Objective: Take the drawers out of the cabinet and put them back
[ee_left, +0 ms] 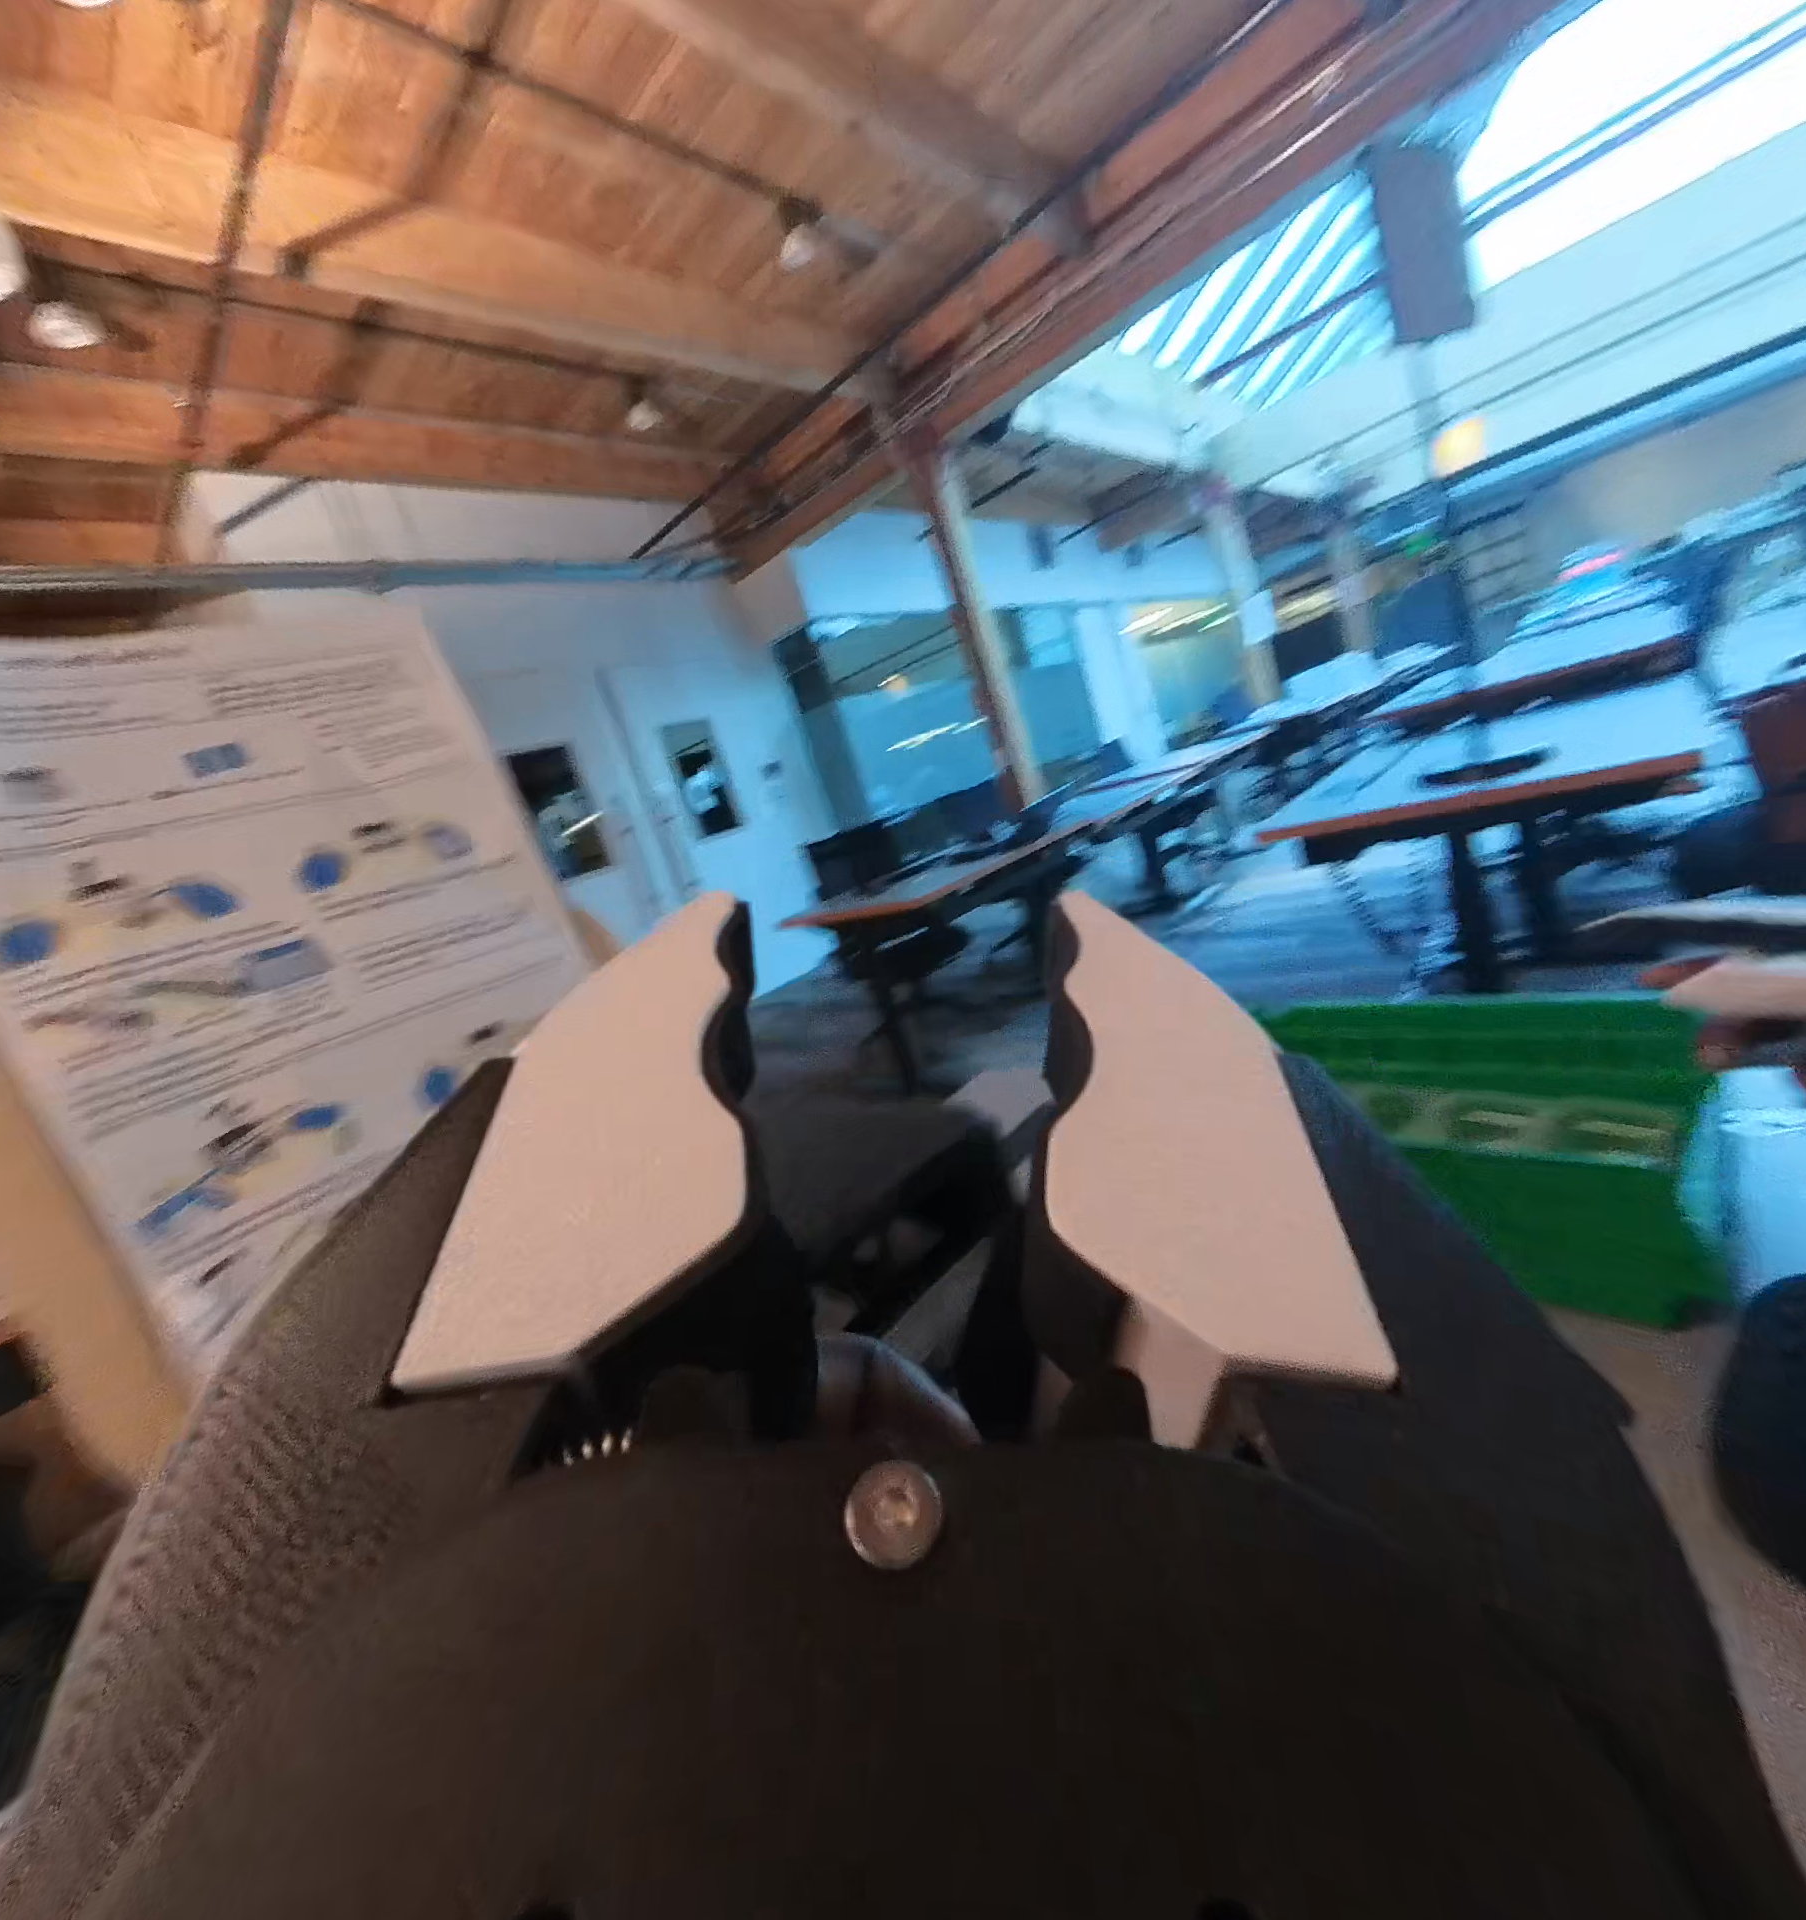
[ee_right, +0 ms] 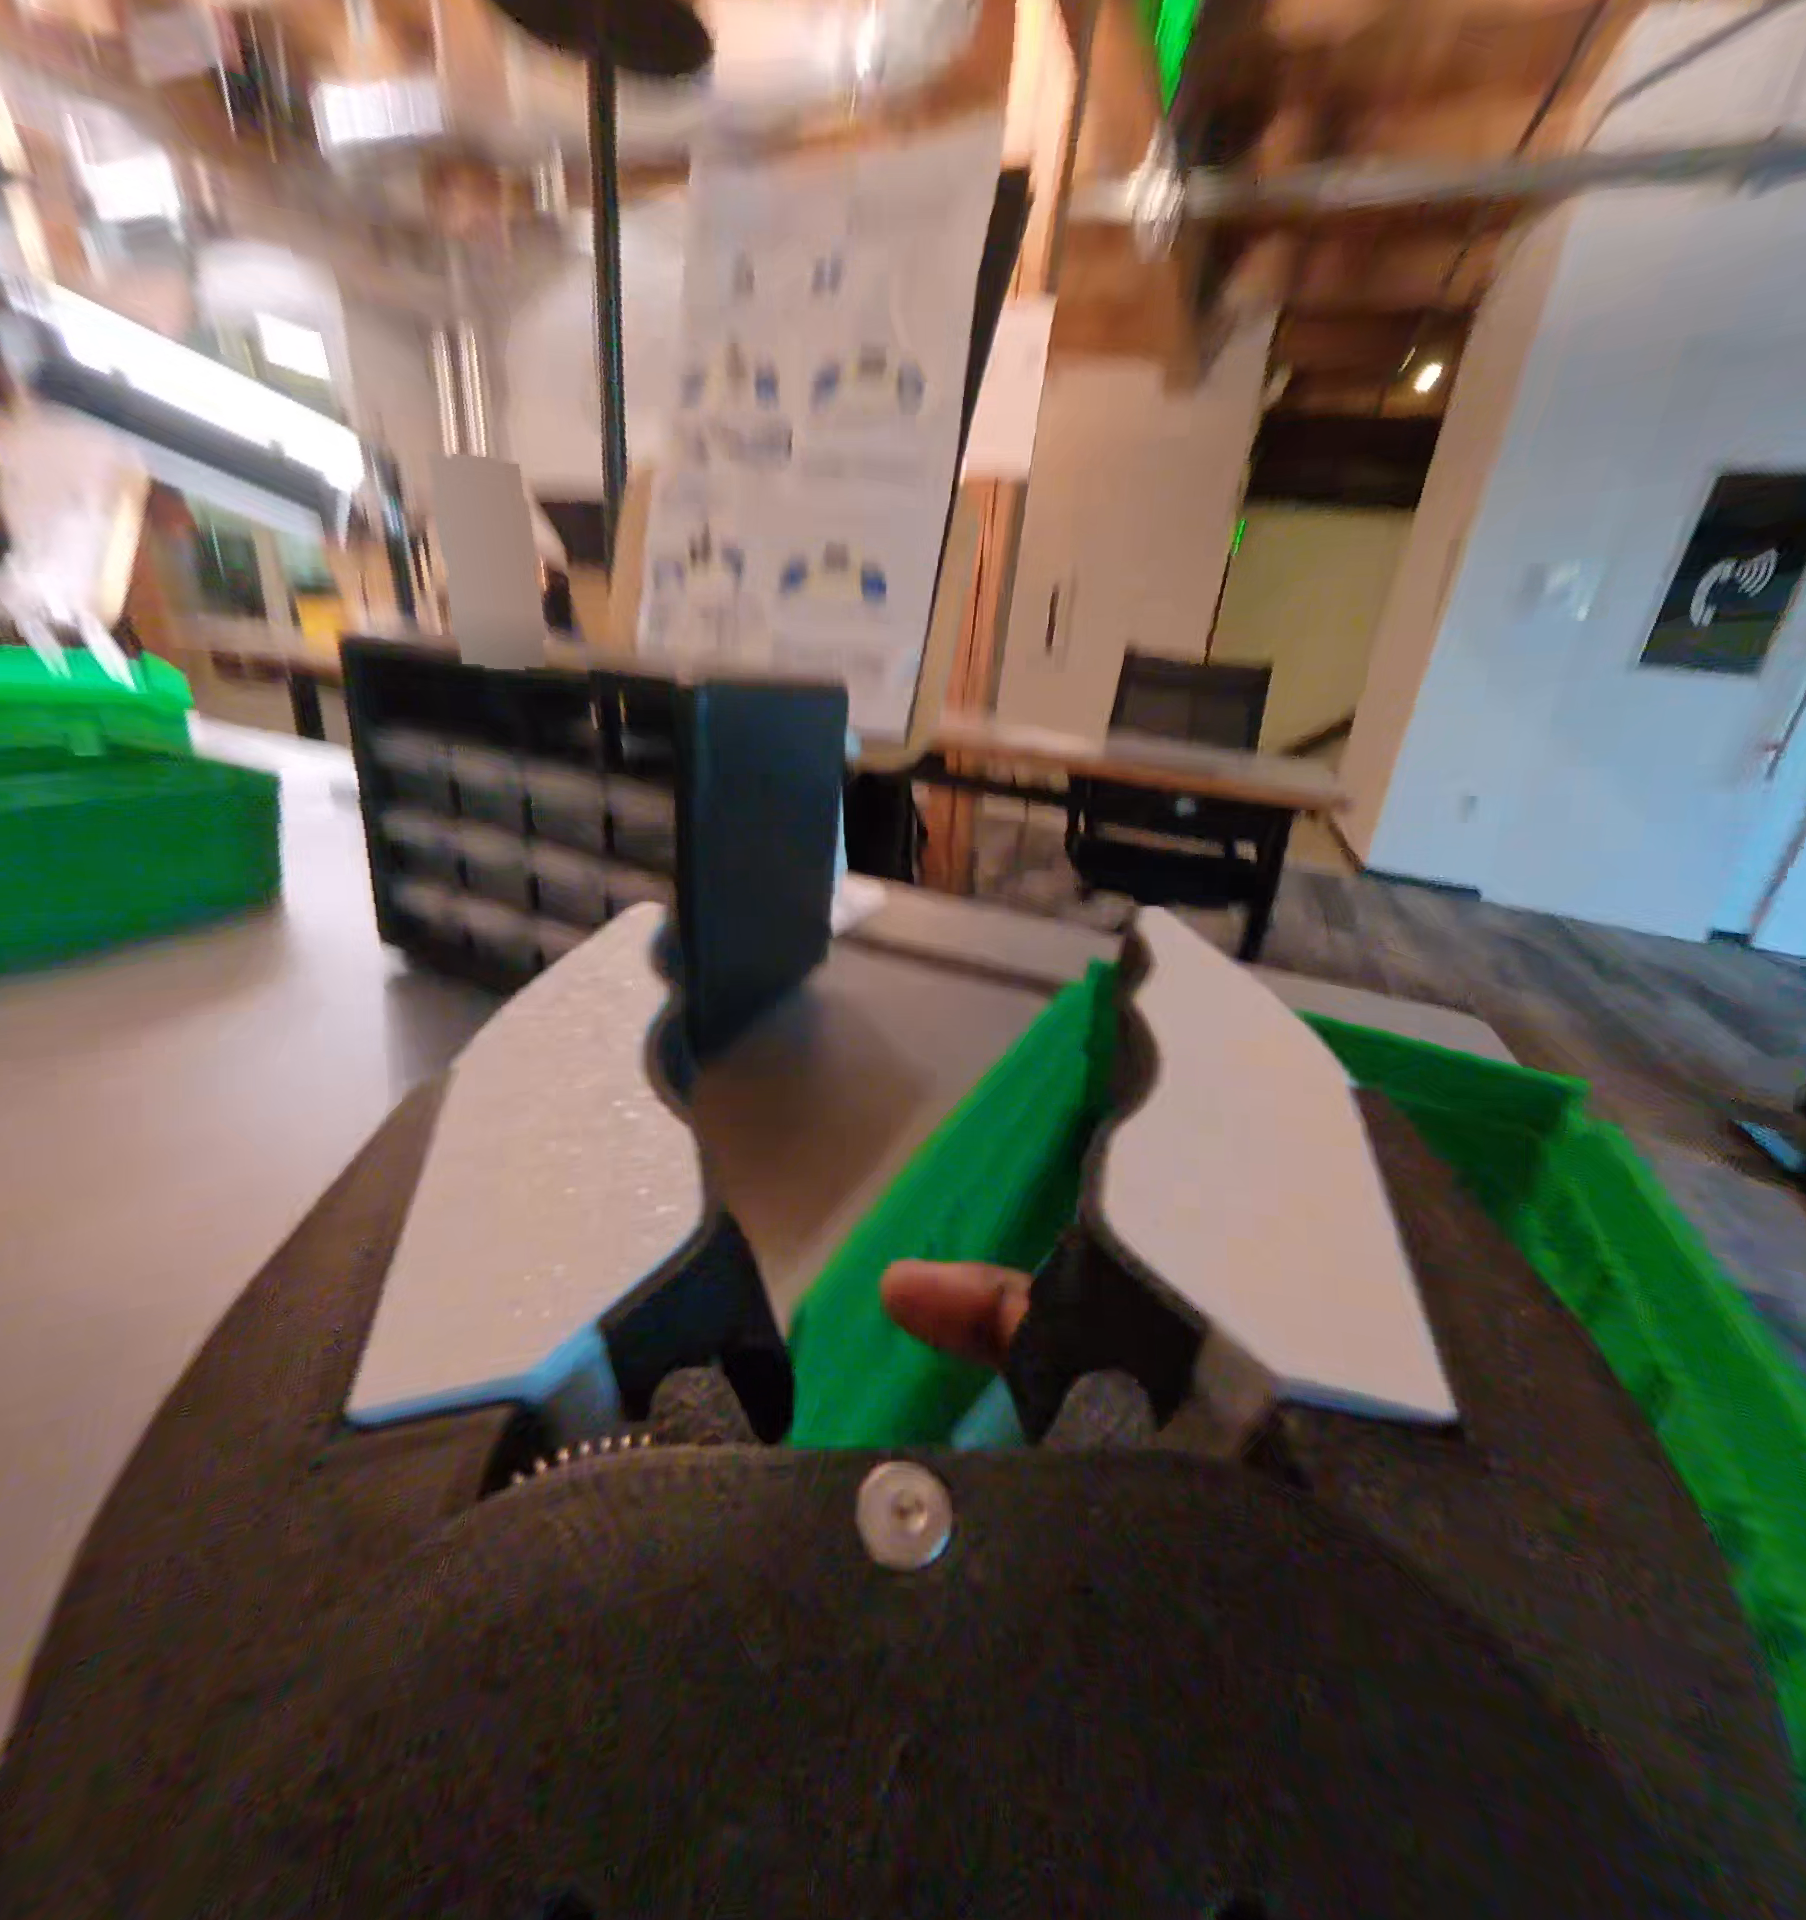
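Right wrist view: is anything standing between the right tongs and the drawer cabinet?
Nothing visible blocks it. The right tongs are open and empty, with bare table running up to the black cabinet. A green bin sits to the right, off that line.

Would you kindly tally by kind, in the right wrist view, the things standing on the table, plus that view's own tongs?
Black drawer cabinet: 1
Green bins: 2, one at left, one at right
Right tongs: 1, open
Total: 4
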